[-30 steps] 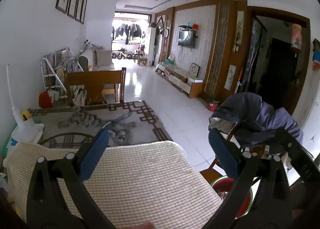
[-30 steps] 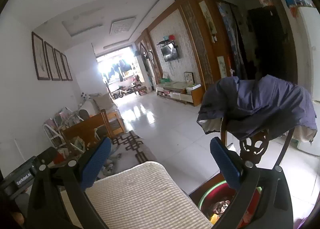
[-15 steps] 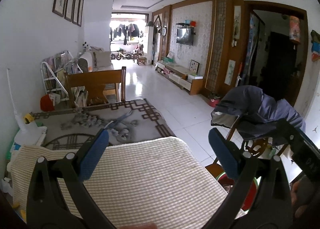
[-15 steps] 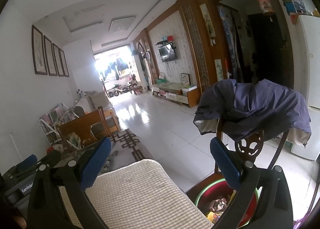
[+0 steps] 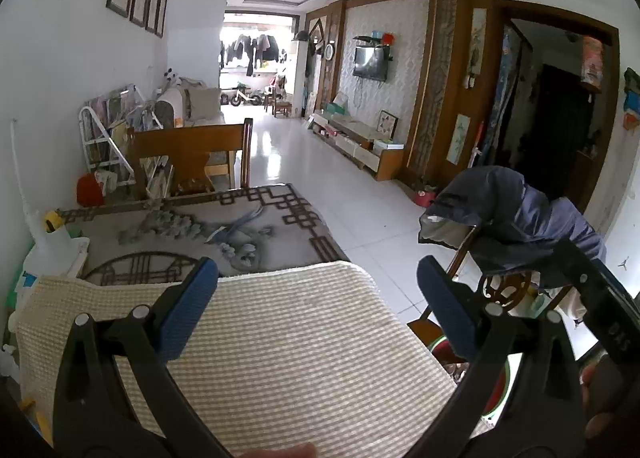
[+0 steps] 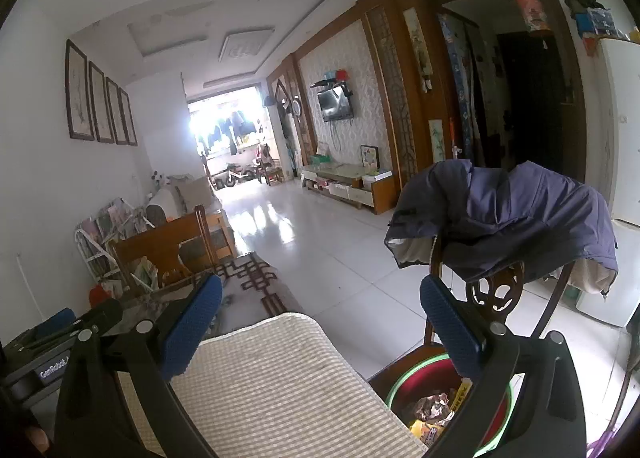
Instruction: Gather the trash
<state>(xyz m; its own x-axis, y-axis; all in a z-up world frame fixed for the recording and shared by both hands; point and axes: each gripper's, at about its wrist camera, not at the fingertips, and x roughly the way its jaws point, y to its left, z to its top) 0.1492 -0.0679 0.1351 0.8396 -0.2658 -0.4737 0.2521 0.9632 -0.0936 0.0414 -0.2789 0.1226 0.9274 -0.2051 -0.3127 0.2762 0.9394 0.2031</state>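
While you raised both views over the last second, nothing got picked up. Your left gripper (image 5: 316, 314) hung over the checked mat (image 5: 280, 358) on the counter (image 5: 192, 234), fingers (image 5: 188, 310) spread wide, nothing between them. Same as a second ago, no closing.

Your right gripper (image 6: 320, 334) was also spread and empty, over the mat's right end (image 6: 280, 386). Its view had tilted down and right compared with before: the red bin with the green rim (image 6: 424, 382) showed much more of its inside. Trash (image 6: 436, 410), crumpled wrappers and a yellow packet, sat inside that bin, below the counter edge, partly hidden behind the right finger (image 6: 452, 334). In the left view the bin (image 5: 444, 350) was only a sliver behind the right-hand finger.

Left view: chair draped with a dark blue jacket (image 5: 516, 225) slid a bit lower in the picture than before; the other gripper's black body (image 5: 600, 310) stayed at the right edge, with your hand (image 5: 608, 398) on it. White bottle with a yellow cap (image 5: 52, 242) kept its spot at the counter's left edge.

No loose trash could be made out on the mat in either view.
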